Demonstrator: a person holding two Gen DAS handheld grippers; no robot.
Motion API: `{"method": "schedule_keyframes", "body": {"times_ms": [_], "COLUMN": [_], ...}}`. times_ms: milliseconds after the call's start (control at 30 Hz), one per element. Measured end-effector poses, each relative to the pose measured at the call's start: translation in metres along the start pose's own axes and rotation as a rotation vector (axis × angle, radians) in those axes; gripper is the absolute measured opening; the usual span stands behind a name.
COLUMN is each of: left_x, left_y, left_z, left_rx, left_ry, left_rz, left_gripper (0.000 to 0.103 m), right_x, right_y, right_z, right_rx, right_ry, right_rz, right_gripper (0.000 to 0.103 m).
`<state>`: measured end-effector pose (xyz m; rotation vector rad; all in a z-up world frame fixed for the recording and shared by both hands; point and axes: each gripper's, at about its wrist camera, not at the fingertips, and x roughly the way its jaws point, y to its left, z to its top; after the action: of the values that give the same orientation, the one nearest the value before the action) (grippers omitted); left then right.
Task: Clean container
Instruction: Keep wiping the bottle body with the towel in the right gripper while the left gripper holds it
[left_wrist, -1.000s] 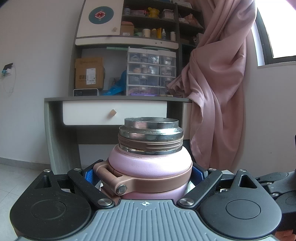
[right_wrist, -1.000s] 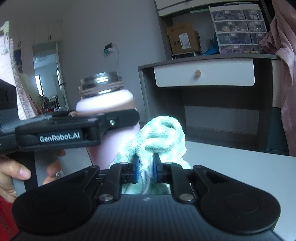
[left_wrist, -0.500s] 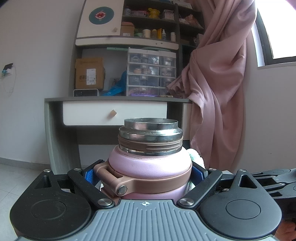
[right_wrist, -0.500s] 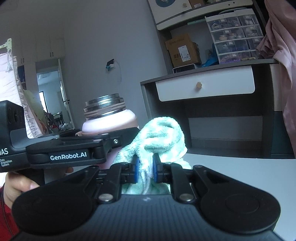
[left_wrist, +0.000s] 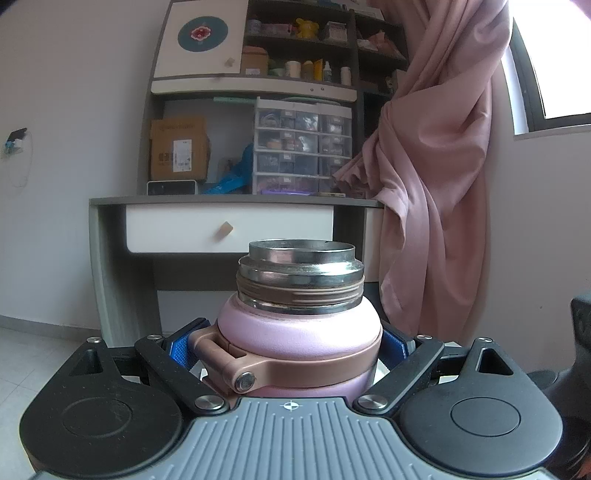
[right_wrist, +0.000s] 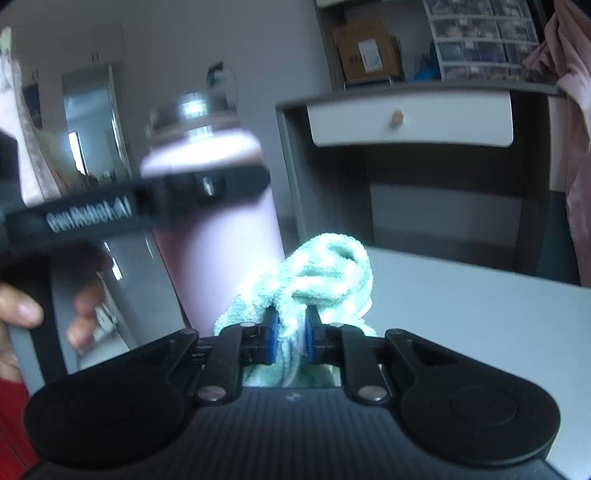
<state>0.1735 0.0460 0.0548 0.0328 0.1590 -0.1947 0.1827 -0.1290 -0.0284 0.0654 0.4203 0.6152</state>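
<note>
The left tool (left_wrist: 291, 347) clamps the pink bottle (left_wrist: 299, 332) upright just below its shoulder, mouth open at the top. The right tool (right_wrist: 288, 334) pinches a bunched green cloth (right_wrist: 314, 273), and from it the bottle stands close by at about ten o'clock, its long axis vertical above the counter (right_wrist: 461, 295). The cloth is the nearer to the bottle's side wall, so the wipe likely calls for a short sweep leftward.

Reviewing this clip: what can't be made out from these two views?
- Inside of the pink bottle: left wrist view looks across its steel mouth, not into it.
- Bottle's base: cut off by the left claw body; blurred in the right wrist view.
- Whether the green cloth touches the bottle: motion blur.
- Cloth's lower part: hidden behind the right claw.
</note>
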Motion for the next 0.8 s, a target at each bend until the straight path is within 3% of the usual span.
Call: {"method": "schedule_keyframes", "body": {"times_ms": [100, 300, 500, 800], "left_x": [-0.001, -0.002, -0.002, -0.003], "left_y": [0.003, 0.005, 0.003, 0.003], "left_z": [0.000, -0.001, 0.000, 0.000], "left_rx": [-0.004, -0.003, -0.010, -0.011], "left_ry": [-0.001, -0.001, -0.001, -0.002], "left_rz": [-0.003, -0.002, 0.002, -0.002], "left_gripper": [0.092, 0.092, 0.092, 0.092], "right_x": [0.012, 0.013, 0.003, -0.027], "right_y": [0.002, 0.004, 0.010, 0.010], "right_z": [-0.005, -0.007, -0.004, 0.005], "right_rx": [-0.016, -0.019, -0.037, -0.007], "right_ry": [0.074, 0.081, 0.034, -0.085], "right_rz": [-0.014, -0.023, -0.029, 0.038], "right_gripper": [0.015, 0.015, 0.015, 0.015]}}
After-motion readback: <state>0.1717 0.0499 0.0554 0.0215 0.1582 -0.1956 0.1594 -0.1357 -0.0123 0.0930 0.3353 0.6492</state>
